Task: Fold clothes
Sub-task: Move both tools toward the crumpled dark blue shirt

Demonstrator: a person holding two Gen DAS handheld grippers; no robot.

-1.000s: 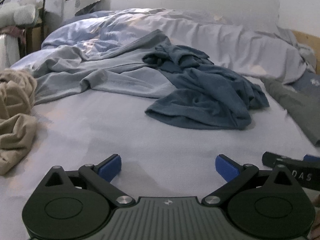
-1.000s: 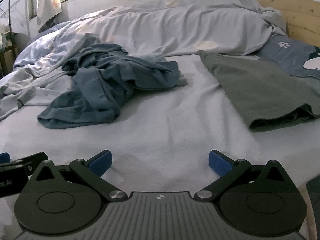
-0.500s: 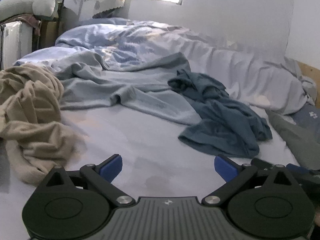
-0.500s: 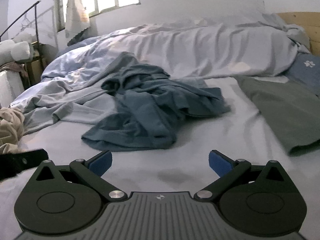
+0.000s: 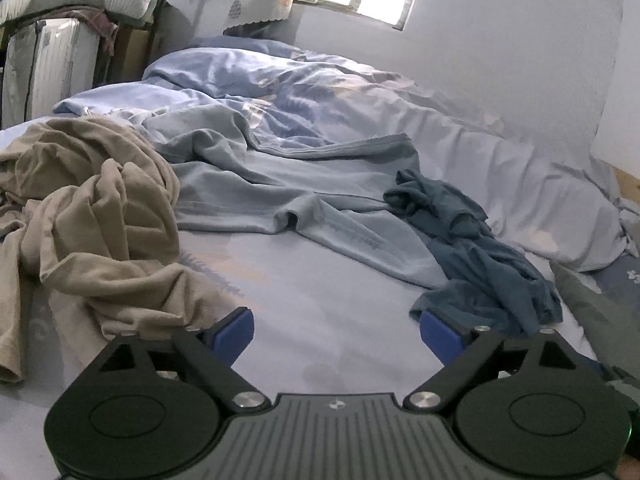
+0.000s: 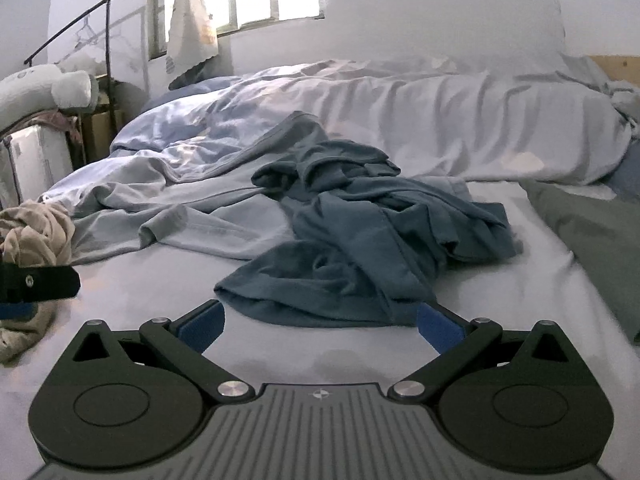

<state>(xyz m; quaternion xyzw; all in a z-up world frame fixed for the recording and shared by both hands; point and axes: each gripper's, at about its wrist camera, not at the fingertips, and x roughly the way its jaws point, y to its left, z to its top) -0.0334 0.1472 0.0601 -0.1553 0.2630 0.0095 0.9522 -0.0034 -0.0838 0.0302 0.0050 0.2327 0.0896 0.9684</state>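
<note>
The bed (image 6: pixel 320 344) carries a rumpled duvet (image 6: pixel 440 120) along its far side and several loose garments. The crumpled dark blue garment (image 6: pixel 360 248) lies mid-bed, its long axis running near-left to far-right, its near hem just ahead of the right tongs (image 6: pixel 320 326). The left tongs (image 5: pixel 338 330) see it to the right, with a beige garment (image 5: pixel 100 240) at near left. Both tongs hover low, spread wide and empty; the right looks nearer.

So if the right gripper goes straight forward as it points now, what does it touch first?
Most likely the crumpled dark blue garment: its near hem lies just beyond the open right gripper, with only bare sheet between. Exact depth is unclear.
</note>
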